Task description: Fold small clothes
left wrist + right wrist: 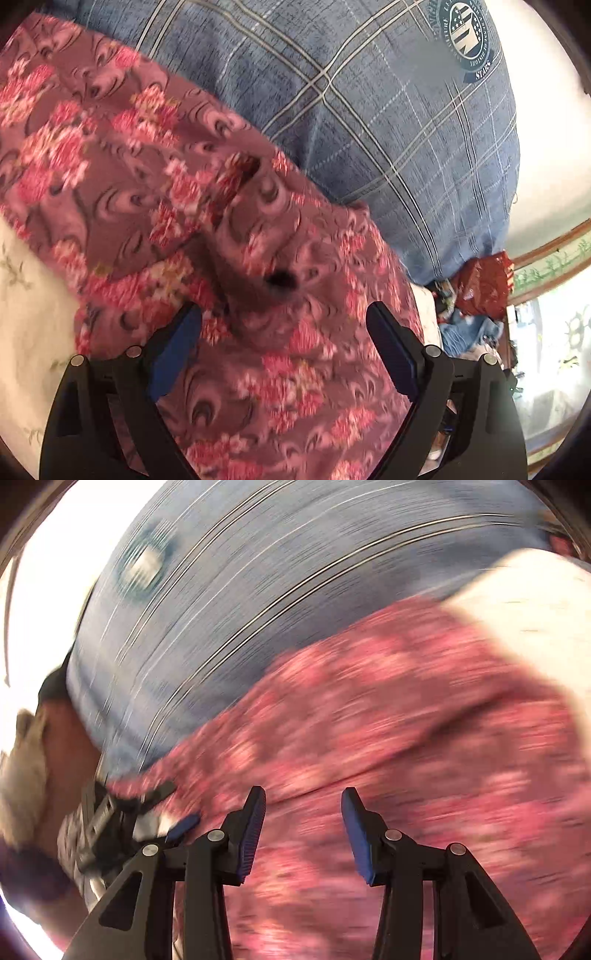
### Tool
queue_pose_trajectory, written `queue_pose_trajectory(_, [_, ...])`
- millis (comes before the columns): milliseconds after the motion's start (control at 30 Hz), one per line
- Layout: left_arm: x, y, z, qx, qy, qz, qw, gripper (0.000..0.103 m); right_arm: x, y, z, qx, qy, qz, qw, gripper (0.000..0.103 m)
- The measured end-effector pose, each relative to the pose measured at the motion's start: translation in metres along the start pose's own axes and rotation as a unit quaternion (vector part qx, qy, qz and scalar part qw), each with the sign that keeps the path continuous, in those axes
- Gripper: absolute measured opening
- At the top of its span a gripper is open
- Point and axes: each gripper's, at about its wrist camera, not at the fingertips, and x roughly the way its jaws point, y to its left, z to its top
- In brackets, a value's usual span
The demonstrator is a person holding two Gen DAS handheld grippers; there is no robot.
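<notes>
A: Below both grippers lies the garment [155, 177], pink and floral, spread over the white sheet [22, 295], with its far edge up against the blue plaid cover [388, 129].

B: Which way does its length run?

A: From the left wrist view, slantwise: from upper left down to lower right, passing under the left gripper [284, 314]. A bunched ridge with a dark fold sits just ahead of that gripper's tips.

B: And the jaws there?

A: Spread wide, nothing between the pads; the cloth is beneath them, not pinched.

B: The right gripper [303, 801]?

A: Partly parted, pads [255, 819] bare, cloth below and ahead. That view is badly smeared, so I can't tell whether the tips touch the fabric. The left tool [122, 812] shows at that view's left edge, right at the garment's border with the plaid.

B: So which is nearer the ridge?

A: The left, I'd judge; the ridge lies straight ahead of it. Neither grips anything, so the next fold seems to need a fresh pinch on an edge.
</notes>
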Motion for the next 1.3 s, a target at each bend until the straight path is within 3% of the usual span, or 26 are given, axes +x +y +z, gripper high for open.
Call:
queue_pose_trajectory(33, [0.000, -0.001, 0.001, 0.002, -0.005, 0.001, 1.0000, 0.071, -0.007, -0.016, 0.007, 0.024, -0.011, 0.001, 1.000, 0.046])
queue_pose_trajectory(67, [0.001, -0.003, 0.003, 0.007, -0.007, 0.003, 1.0000, 0.043, -0.011, -0.031, 0.014, 0.049, -0.022, 0.000, 0.999, 0.046])
queue_pose_trajectory(133, [0.005, -0.003, 0.004, 0.020, 0.000, 0.019, 0.9996, 0.006, -0.009, -0.053, 0.024, 0.094, -0.038, 0.004, 0.995, 0.047])
queue_pose_trajectory(200, [0.006, 0.001, 0.001, 0.020, 0.000, 0.038, 0.9991, 0.006, 0.003, -0.073, 0.032, 0.142, -0.046, 0.020, 0.989, 0.047])
queue_pose_trajectory(267, [-0.002, 0.004, 0.002, 0.008, -0.002, 0.043, 0.9991, 0.006, 0.012, -0.081, 0.037, 0.171, -0.049, 0.039, 0.983, 0.037])
queue_pose_trajectory(300, [-0.009, 0.006, 0.003, 0.001, -0.006, 0.039, 0.9992, 0.006, 0.013, -0.082, 0.039, 0.175, -0.053, 0.051, 0.982, 0.010])
queue_pose_trajectory(333, [-0.017, 0.009, 0.004, -0.008, -0.014, 0.039, 0.9991, 0.006, 0.011, -0.080, 0.041, 0.173, -0.063, 0.073, 0.980, 0.004])
queue_pose_trajectory(433, [-0.015, 0.022, 0.006, -0.034, 0.013, 0.077, 0.9964, 0.006, -0.004, -0.076, 0.041, 0.156, -0.101, 0.086, 0.979, 0.004])
queue_pose_trajectory(567, [-0.018, 0.035, -0.002, -0.063, 0.036, 0.085, 0.9937, 0.006, 0.017, -0.092, 0.033, 0.161, -0.049, 0.010, 0.986, 0.001])
queue_pose_trajectory(600, [-0.028, 0.035, -0.003, -0.066, 0.034, 0.089, 0.9932, 0.006, 0.014, -0.093, 0.031, 0.162, -0.055, 0.020, 0.985, 0.002])
queue_pose_trajectory(633, [-0.035, 0.035, -0.004, -0.067, 0.027, 0.092, 0.9932, 0.006, 0.008, -0.089, 0.029, 0.160, -0.057, 0.008, 0.985, 0.010])
queue_pose_trajectory(733, [-0.068, 0.030, -0.009, -0.040, -0.027, 0.114, 0.9923, 0.009, -0.010, -0.069, 0.022, 0.137, -0.071, -0.006, 0.988, 0.011])
queue_pose_trajectory(833, [-0.074, 0.032, -0.008, -0.036, -0.041, 0.105, 0.9930, 0.029, -0.014, -0.028, 0.021, 0.071, -0.080, 0.006, 0.994, 0.012])
queue_pose_trajectory(933, [-0.061, 0.036, -0.008, -0.046, -0.017, 0.079, 0.9957, 0.029, 0.015, 0.027, 0.018, 0.006, -0.040, 0.028, 0.999, 0.015])
queue_pose_trajectory(1067, [-0.045, 0.039, -0.008, -0.043, 0.001, 0.104, 0.9936, 0.030, 0.061, 0.081, 0.014, -0.072, -0.020, 0.024, 0.997, 0.015])
queue_pose_trajectory(1133, [-0.041, 0.039, -0.008, -0.044, 0.007, 0.101, 0.9939, 0.032, 0.088, 0.087, 0.009, -0.091, 0.012, 0.010, 0.996, 0.016])
queue_pose_trajectory(1200, [-0.044, 0.039, -0.005, -0.046, 0.004, 0.097, 0.9942, 0.032, 0.114, 0.082, -0.005, -0.109, 0.055, -0.033, 0.992, 0.015])
queue_pose_trajectory(1233, [-0.047, 0.041, -0.004, -0.048, 0.002, 0.097, 0.9942, 0.032, 0.122, 0.078, -0.014, -0.122, 0.054, -0.040, 0.990, 0.014])
queue_pose_trajectory(1267, [-0.053, 0.043, -0.001, -0.051, -0.006, 0.099, 0.9938, 0.032, 0.116, 0.079, -0.020, -0.141, 0.017, -0.030, 0.989, 0.015])
queue_pose_trajectory(1300, [-0.061, 0.047, 0.002, -0.053, -0.015, 0.104, 0.9931, 0.032, 0.116, 0.081, -0.021, -0.145, 0.021, -0.034, 0.989, 0.016])
